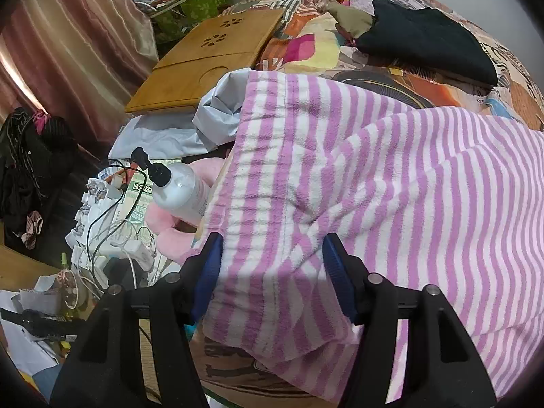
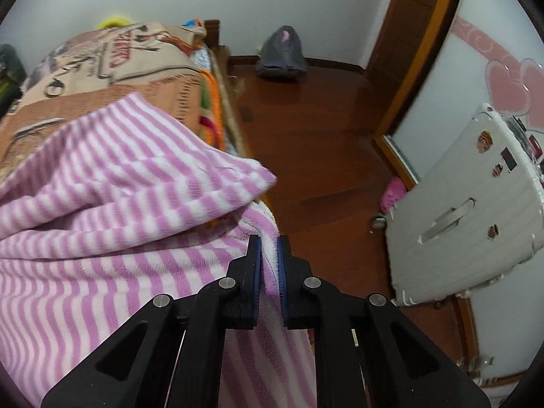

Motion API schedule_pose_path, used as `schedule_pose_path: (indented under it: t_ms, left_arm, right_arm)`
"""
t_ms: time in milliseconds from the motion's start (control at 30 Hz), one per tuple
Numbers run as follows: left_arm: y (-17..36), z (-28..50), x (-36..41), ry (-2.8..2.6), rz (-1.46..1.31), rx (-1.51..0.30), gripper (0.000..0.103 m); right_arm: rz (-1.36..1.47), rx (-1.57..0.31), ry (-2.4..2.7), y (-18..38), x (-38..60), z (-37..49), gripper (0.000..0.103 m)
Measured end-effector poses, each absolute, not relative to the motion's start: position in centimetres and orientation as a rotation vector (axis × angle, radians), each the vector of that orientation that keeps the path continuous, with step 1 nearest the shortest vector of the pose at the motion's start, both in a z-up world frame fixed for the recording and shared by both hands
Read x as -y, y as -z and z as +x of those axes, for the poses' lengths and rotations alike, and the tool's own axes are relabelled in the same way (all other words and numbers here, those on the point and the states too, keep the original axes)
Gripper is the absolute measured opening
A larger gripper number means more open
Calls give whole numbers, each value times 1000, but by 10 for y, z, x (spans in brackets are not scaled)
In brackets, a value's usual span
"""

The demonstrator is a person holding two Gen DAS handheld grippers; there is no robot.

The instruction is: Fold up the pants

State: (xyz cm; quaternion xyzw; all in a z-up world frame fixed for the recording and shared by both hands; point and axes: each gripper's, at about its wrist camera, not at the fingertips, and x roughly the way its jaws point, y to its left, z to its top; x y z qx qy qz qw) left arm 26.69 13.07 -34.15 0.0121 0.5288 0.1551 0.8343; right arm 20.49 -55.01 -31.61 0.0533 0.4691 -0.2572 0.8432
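Note:
Pink-and-white striped fleece pants point(image 1: 357, 187) lie spread over the patterned bed cover point(image 1: 340, 47). In the left wrist view my left gripper point(image 1: 272, 248) stands wide open over the waistband end, one finger at the fabric's left edge, the other on the stripes, cloth lying between them. In the right wrist view my right gripper point(image 2: 268, 248) is shut on an edge of the pants point(image 2: 119, 221) at the side of the bed; a pinched strip of fleece shows between its blue pads. Another layer of the pants lies folded above it.
A bamboo lap tray point(image 1: 207, 57), grey cloth and a white pump bottle point(image 1: 183, 190) with cables crowd the left. A dark garment point(image 1: 425, 40) rests on the far bed. A wooden floor point(image 2: 323, 129) and a white suitcase point(image 2: 469, 210) sit right of the bed.

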Motion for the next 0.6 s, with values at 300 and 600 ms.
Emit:
schedule_pose_path:
  t_ms: [300,600]
  left_arm:
    - [343,267,-129,-332,33,-1116,62]
    - [344,268,-128,-333,29,-1110,62]
  right_arm:
    - [204,-1030,495,310,560,198,11]
    - [234,-973,408,266,533,106,38]
